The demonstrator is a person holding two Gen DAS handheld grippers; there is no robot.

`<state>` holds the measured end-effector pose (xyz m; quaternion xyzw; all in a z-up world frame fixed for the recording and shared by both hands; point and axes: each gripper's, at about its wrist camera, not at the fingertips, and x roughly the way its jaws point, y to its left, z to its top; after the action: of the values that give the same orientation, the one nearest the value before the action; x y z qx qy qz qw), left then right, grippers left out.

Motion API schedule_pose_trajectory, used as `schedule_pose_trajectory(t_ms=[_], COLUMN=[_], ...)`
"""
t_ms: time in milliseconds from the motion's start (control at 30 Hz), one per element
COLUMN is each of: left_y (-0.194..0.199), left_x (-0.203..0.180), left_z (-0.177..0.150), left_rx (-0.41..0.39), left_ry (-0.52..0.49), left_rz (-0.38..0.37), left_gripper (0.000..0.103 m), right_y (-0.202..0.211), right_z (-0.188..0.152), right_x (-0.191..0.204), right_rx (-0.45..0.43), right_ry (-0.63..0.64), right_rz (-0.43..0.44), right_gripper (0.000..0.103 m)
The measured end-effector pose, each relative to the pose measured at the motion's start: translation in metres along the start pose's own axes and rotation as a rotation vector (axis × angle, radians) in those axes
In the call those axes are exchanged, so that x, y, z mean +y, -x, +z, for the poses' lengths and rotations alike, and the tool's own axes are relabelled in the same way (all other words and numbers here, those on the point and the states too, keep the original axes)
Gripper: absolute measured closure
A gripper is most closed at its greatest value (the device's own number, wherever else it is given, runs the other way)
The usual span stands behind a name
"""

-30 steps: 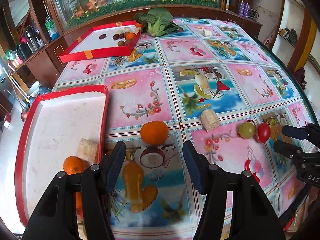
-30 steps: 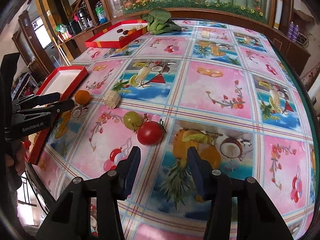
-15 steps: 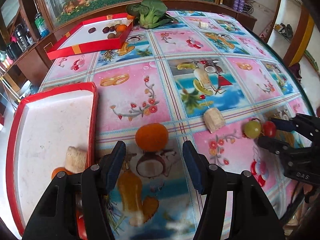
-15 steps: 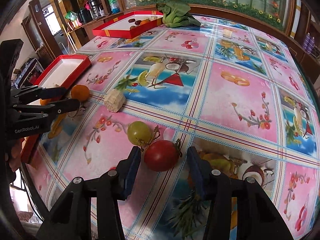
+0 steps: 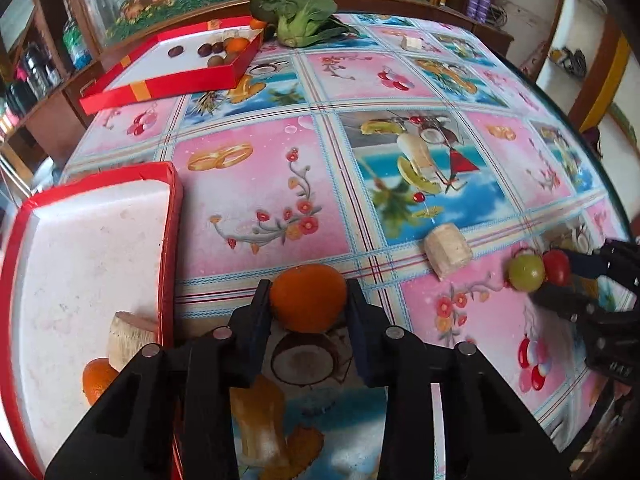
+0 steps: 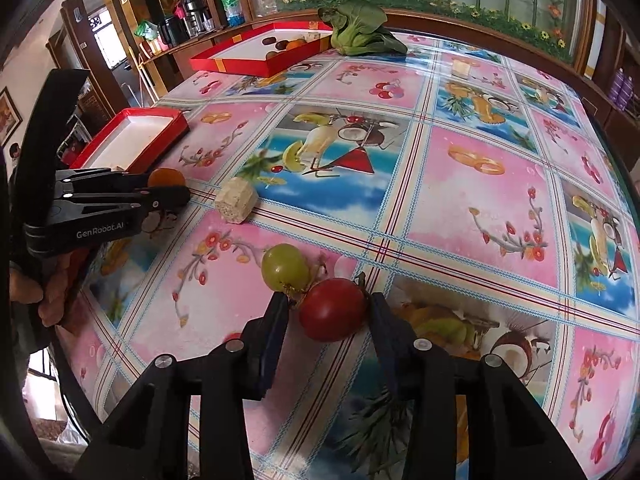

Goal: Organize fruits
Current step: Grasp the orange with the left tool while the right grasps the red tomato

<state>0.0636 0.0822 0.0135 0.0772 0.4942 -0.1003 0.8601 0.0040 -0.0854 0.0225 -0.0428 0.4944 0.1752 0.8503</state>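
An orange (image 5: 307, 297) sits on the tablecloth between the fingers of my left gripper (image 5: 308, 300), whose jaws stand close on both its sides but still look open. A red tomato (image 6: 333, 314) lies between the fingers of my right gripper (image 6: 329, 312), right pad touching it, left pad a little apart. A green grape-like fruit (image 6: 285, 267) touches the tomato on its left. A corn piece (image 6: 236, 201) lies farther left. The near red tray (image 5: 96, 264) holds another orange (image 5: 98, 379) and a corn piece (image 5: 129, 338).
A far red tray (image 5: 168, 80) with several fruits stands at the back left. A leafy green vegetable (image 5: 300, 16) lies behind it, and a small pale block (image 5: 411, 43) sits at the back right. The round table edge (image 5: 616, 200) curves along the right.
Both grippers have moved forward. The orange is now between the left fingers and the tomato between the right fingers; both pairs of jaws have narrowed.
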Motion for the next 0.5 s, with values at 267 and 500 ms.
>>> schedule_pose_trajectory(t_ms=[267,500], left_y=[0.015,0.026], left_x=[-0.017,-0.028], left_z=[-0.023,-0.04], left_rx=[0.033,0.037], left_ry=[-0.048,-0.075], left_rz=[-0.075,-0.103], left_gripper=[0.07,0.07], right_y=[0.011,0.024], right_z=[-0.012,-0.029], right_x=[-0.007,-0.019], right_rx=[0.0,0.001], right_ry=[-0.025,-0.085], right_rz=[0.034,0.101], right_gripper=[0.067,0.064])
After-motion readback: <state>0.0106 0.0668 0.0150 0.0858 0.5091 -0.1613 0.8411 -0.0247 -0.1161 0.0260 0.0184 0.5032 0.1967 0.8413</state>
